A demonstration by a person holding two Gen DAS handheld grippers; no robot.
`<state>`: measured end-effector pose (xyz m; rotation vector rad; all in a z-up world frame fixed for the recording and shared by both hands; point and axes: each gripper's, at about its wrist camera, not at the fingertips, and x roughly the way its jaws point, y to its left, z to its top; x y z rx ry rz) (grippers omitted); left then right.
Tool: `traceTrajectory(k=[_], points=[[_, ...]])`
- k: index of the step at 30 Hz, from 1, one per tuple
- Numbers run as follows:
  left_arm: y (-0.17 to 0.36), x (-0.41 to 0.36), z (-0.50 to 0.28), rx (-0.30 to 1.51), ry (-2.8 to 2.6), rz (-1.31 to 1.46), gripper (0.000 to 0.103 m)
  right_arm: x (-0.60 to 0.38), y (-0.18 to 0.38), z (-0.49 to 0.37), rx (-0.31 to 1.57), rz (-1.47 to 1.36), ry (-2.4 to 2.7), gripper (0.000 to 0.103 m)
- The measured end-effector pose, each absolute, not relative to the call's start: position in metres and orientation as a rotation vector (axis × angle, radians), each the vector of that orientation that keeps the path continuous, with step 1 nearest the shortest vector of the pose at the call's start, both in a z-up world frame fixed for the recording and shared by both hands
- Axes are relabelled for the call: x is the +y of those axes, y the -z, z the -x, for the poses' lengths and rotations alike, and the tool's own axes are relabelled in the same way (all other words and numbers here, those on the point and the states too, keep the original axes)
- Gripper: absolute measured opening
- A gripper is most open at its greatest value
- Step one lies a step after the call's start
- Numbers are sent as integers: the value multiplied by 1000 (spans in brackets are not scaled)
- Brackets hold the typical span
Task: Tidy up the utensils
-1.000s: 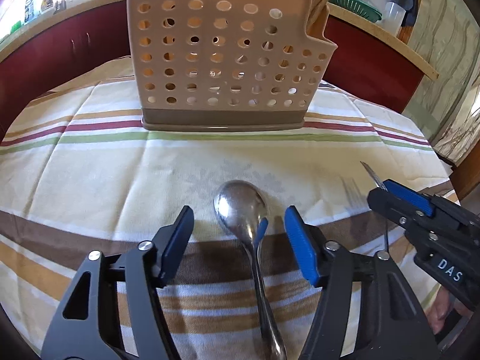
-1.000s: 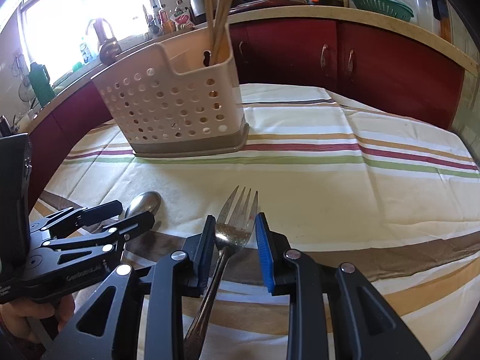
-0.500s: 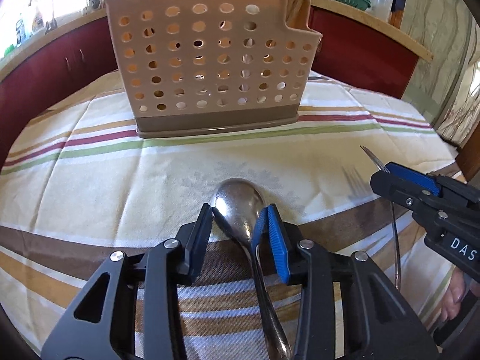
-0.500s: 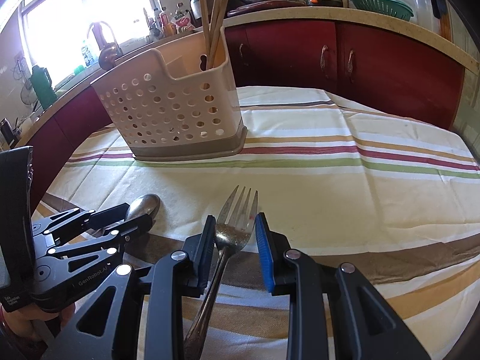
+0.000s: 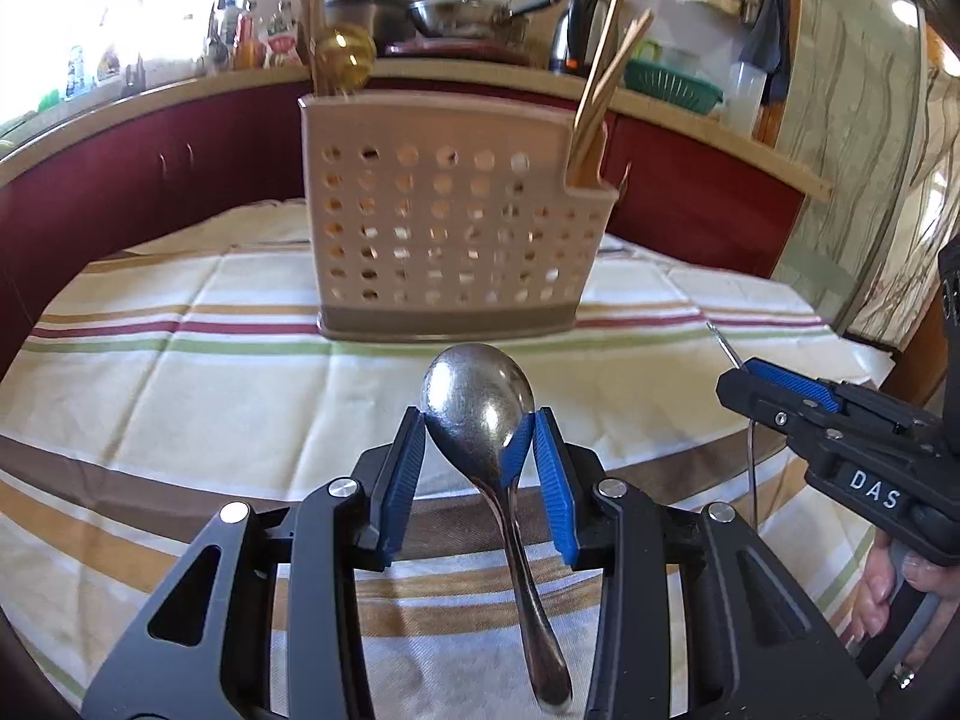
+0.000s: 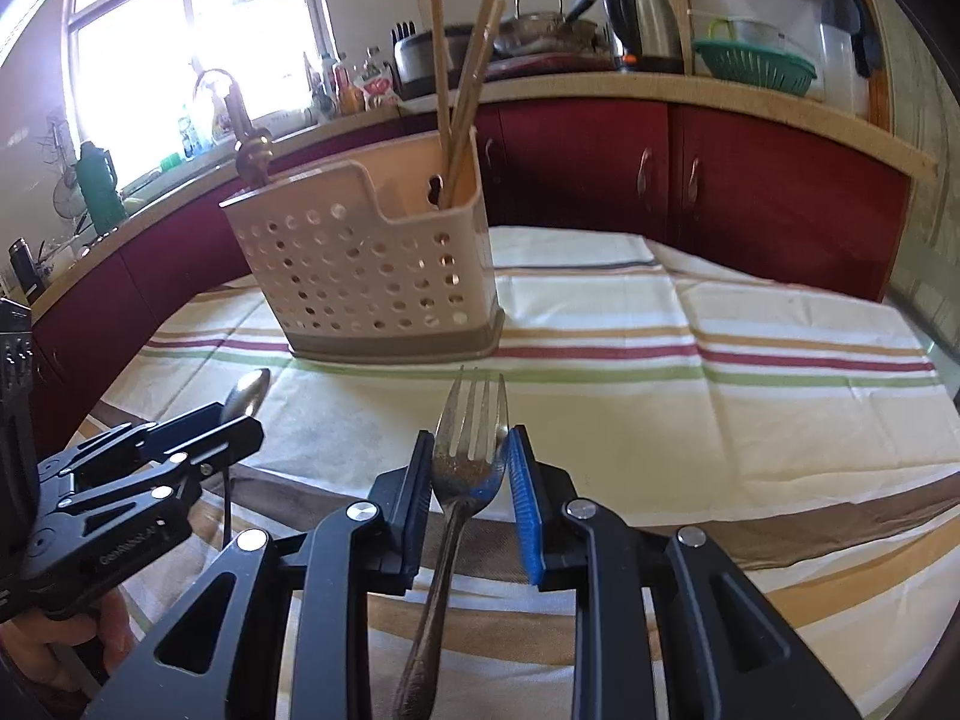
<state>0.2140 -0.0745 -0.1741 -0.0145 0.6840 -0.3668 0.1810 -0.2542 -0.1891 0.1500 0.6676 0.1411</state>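
My left gripper (image 5: 477,420) is shut on the bowl of a steel spoon (image 5: 477,390), held above the striped cloth with its handle hanging toward me. In the right wrist view my right gripper (image 6: 471,444) grips a steel fork (image 6: 471,420) at the base of its tines, jaws still closing a little, pads pressing it. A beige perforated utensil caddy (image 5: 450,228) stands upright beyond both, with wooden chopsticks (image 5: 606,84) in its right end compartment. The right gripper (image 5: 744,375) shows at the left view's right edge; the left gripper (image 6: 234,426) with the spoon (image 6: 246,393) shows at the right view's left.
A striped tablecloth (image 5: 180,420) covers the round table. Red cabinets (image 6: 750,192) with a counter full of kitchenware curve behind it. The caddy (image 6: 360,276) and its chopsticks (image 6: 465,78) stand mid-table. A hand (image 5: 888,588) holds the right gripper.
My left gripper closed on the spoon's bowl and lifted it off the cloth. The right gripper rose slightly with the fork. Both views now tilt up toward the caddy.
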Motion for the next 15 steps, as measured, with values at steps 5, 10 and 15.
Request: traceTrajectory(k=[5, 10, 15], points=[[161, -67, -200, 624, 360, 25, 36, -248, 180, -171, 620, -135, -135, 25], [150, -60, -191, 586, 362, 31, 36, -243, 173, -162, 590, -129, -129, 24], [147, -55, -185, 566, 359, 36, 36, -241, 171, -157, 576, -124, -124, 24]])
